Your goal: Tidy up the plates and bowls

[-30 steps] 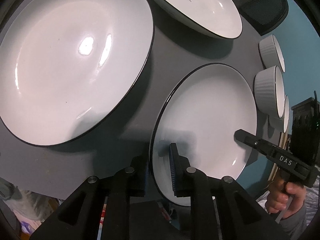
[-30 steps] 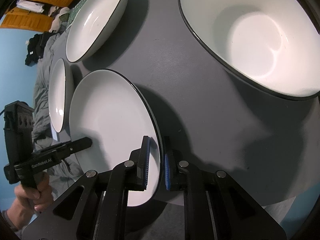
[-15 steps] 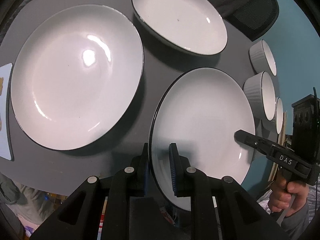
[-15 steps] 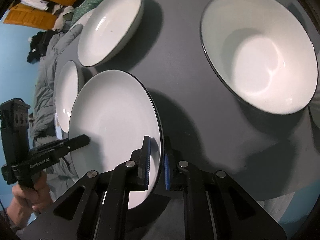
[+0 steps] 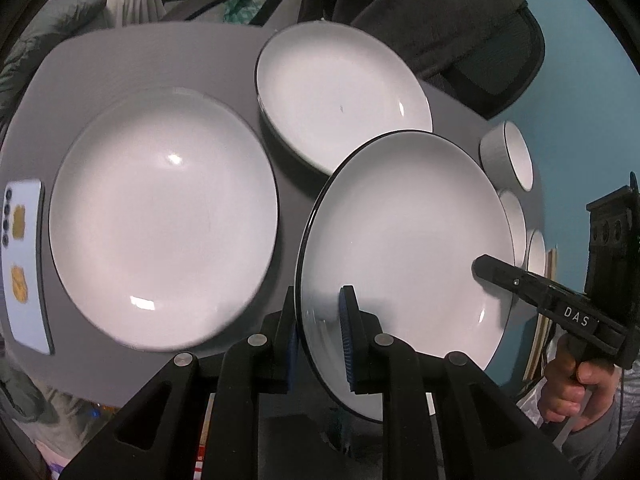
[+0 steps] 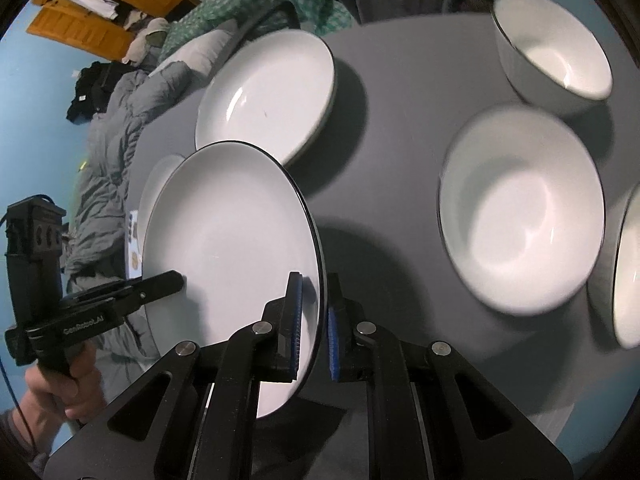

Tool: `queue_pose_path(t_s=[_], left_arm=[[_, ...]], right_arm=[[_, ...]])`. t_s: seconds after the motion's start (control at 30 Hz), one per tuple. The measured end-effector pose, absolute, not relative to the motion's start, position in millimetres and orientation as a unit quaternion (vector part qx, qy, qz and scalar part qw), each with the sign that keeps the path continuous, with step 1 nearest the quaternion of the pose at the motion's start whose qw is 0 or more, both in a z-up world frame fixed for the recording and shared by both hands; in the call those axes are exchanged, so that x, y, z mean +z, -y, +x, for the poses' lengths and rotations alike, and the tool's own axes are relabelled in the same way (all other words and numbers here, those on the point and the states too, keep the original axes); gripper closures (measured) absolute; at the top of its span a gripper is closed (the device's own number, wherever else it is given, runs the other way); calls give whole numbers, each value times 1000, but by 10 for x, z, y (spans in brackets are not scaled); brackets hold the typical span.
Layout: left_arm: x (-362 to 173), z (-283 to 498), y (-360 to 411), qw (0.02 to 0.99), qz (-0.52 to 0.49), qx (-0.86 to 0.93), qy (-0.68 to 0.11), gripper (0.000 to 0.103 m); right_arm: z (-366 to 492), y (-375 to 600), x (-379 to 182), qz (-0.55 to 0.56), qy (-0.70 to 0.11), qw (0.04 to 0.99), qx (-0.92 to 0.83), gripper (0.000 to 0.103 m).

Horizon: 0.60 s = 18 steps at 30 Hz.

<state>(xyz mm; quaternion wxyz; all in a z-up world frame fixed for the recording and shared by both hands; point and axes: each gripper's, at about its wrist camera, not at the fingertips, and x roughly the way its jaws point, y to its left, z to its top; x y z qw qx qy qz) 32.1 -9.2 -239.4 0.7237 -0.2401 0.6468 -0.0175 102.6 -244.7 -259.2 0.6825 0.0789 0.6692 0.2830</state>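
A white plate with a thin black rim (image 5: pixel 404 248) (image 6: pixel 228 248) hangs tilted above the grey table (image 5: pixel 140 60), held at two opposite edges. My left gripper (image 5: pixel 318 320) is shut on its near rim, one blue pad on each face. My right gripper (image 6: pixel 314 308) is shut on the opposite rim in the same way. Each one shows in the other's view: the right gripper (image 5: pixel 492 270) and the left gripper (image 6: pixel 168 282). On the table lie a large flat plate (image 5: pixel 160 216) and a deeper plate (image 5: pixel 340 96) (image 6: pixel 268 92).
Three white bowls (image 6: pixel 520 208) (image 6: pixel 556 52) (image 6: pixel 628 272) stand on the right part of the table. A phone (image 5: pixel 24 260) lies at the left edge beside the large plate. A dark chair (image 5: pixel 460 32) stands behind the table, and a hand (image 5: pixel 572 384) grips the right handle.
Both grippers have risen with the plate between them, lifting it off the table. The dishes on the table now look smaller and farther below.
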Motion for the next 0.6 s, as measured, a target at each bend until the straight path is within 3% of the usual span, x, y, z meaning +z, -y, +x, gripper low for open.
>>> queue_pose_path(t_s=[0.6], left_arm=[[-2628,1326,-405,730,-228,40,-644,82]], right_arm=[[2037,1828,-2823,66,-673,672,303,92]])
